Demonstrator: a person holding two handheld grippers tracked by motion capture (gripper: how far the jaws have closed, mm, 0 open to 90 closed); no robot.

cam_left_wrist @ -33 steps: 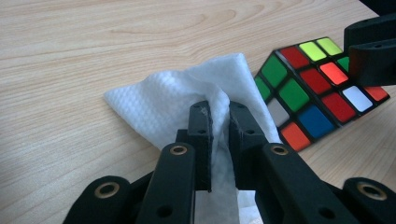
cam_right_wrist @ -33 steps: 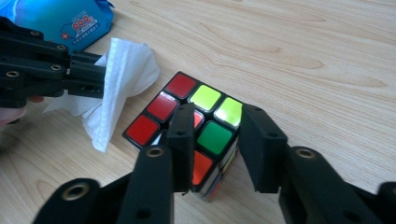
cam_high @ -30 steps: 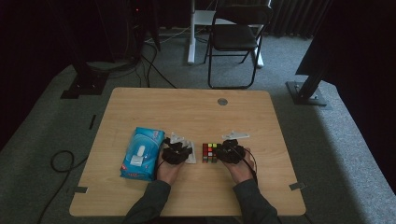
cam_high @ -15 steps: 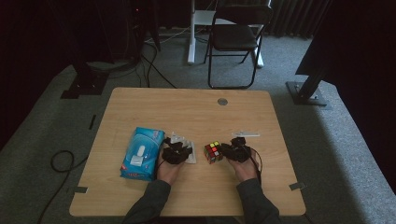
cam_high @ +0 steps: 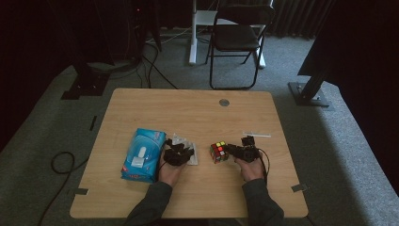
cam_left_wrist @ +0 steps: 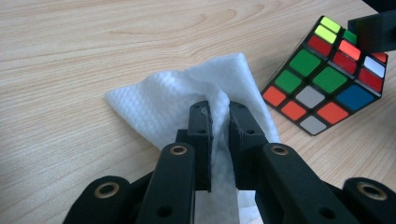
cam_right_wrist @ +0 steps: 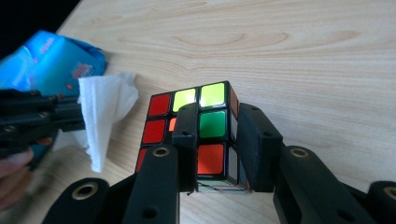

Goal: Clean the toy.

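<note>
The bench lies bare toward 12 o'clock, with open wood between the work and its far edge; a blue wipe pack sits at 9 o'clock of the left gripper. Right of centre, the puzzle cube stands tilted on one edge, showing red, green, yellow and orange stickers, and the right gripper has its jaws clamped on it. The left gripper's narrow jaws pinch a white wipe. The cube's underside is hidden.
</note>
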